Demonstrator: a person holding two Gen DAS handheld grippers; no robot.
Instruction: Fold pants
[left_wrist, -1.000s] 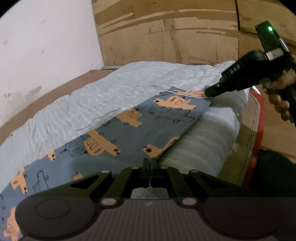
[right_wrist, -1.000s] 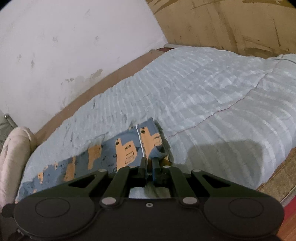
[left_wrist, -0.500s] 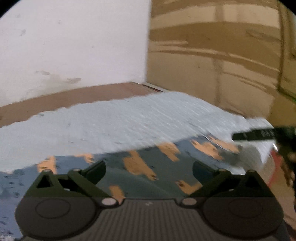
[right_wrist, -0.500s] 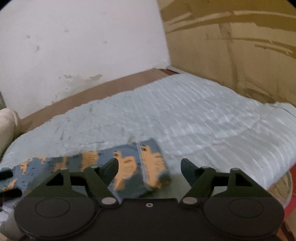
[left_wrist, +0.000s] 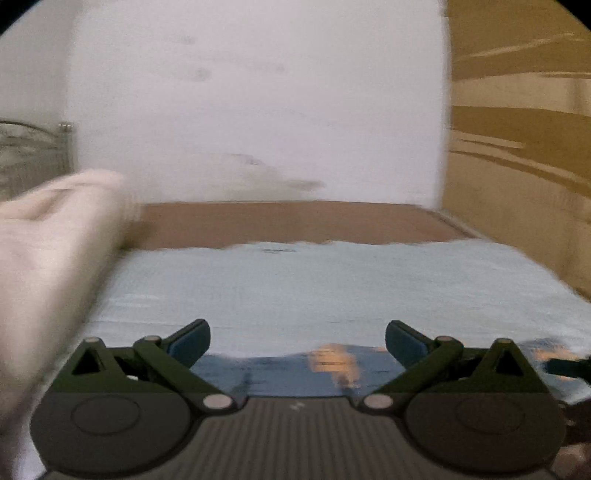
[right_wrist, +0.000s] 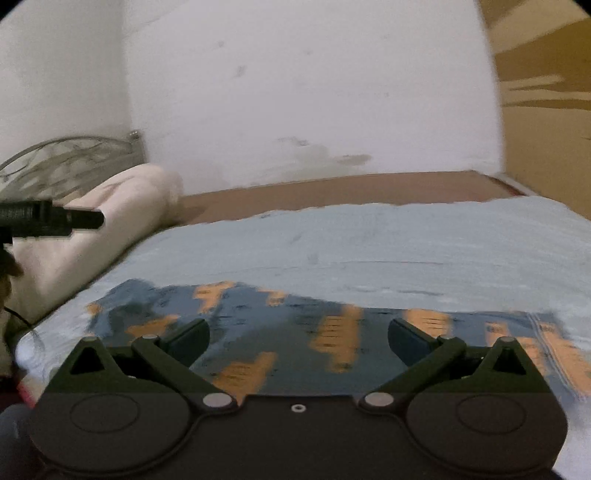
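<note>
The blue pants with orange truck prints (right_wrist: 295, 332) lie flat along the near edge of the light blue bedspread (right_wrist: 369, 243). In the left wrist view only a strip of the pants (left_wrist: 295, 373) shows between the fingers. My left gripper (left_wrist: 297, 339) is open and empty above the pants' near edge. My right gripper (right_wrist: 298, 338) is open and empty over the middle of the pants. The left gripper's tip (right_wrist: 74, 219) shows at the far left of the right wrist view, above the pants' left end. Both views are motion-blurred.
A cream pillow (right_wrist: 122, 214) lies at the left end of the bed, with a metal headboard (right_wrist: 66, 158) behind it. A white wall (right_wrist: 295, 92) runs along the far side and cardboard panels (left_wrist: 524, 147) stand at the right.
Both grippers opened and let go of the pants. Both swung to the left and now face the wall; the pants lie flat on the bedspread.
</note>
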